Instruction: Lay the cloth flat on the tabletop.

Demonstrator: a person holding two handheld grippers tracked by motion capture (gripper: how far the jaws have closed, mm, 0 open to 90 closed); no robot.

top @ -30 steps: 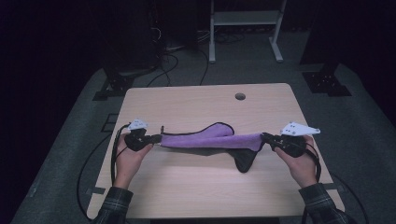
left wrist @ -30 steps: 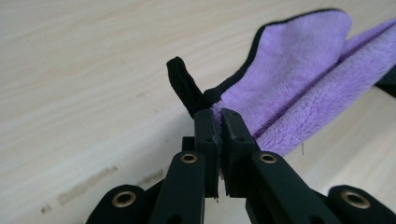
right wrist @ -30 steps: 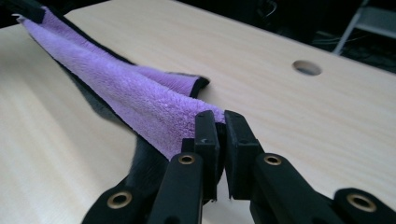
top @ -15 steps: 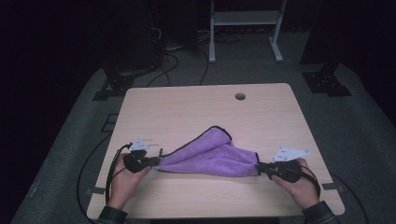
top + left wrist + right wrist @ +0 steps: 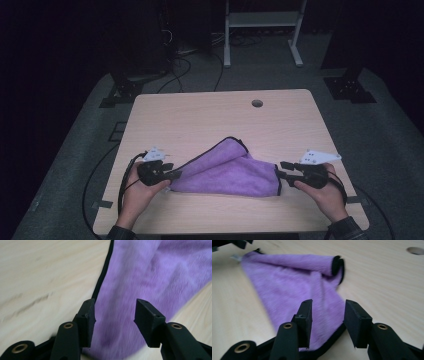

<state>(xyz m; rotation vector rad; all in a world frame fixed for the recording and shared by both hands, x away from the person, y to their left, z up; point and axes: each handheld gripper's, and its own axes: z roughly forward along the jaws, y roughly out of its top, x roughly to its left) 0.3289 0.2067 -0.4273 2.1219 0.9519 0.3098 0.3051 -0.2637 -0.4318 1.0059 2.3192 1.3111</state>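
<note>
A purple cloth [image 5: 227, 172] with black edging lies folded on the near half of the wooden table [image 5: 200, 115], between the two grippers. The left gripper [image 5: 172, 175] sits at the cloth's left corner, jaws apart with the fabric lying between them. The right gripper [image 5: 278, 169] is at the right edge, jaws also apart over the hem. A round hole [image 5: 257, 103] marks the far tabletop.

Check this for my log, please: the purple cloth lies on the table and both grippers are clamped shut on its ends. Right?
Not quite. The cloth does lie on the table, but both grippers are open. The left gripper view shows the left gripper with its jaws apart over the cloth, and the right gripper view shows the same for the right gripper.
</note>
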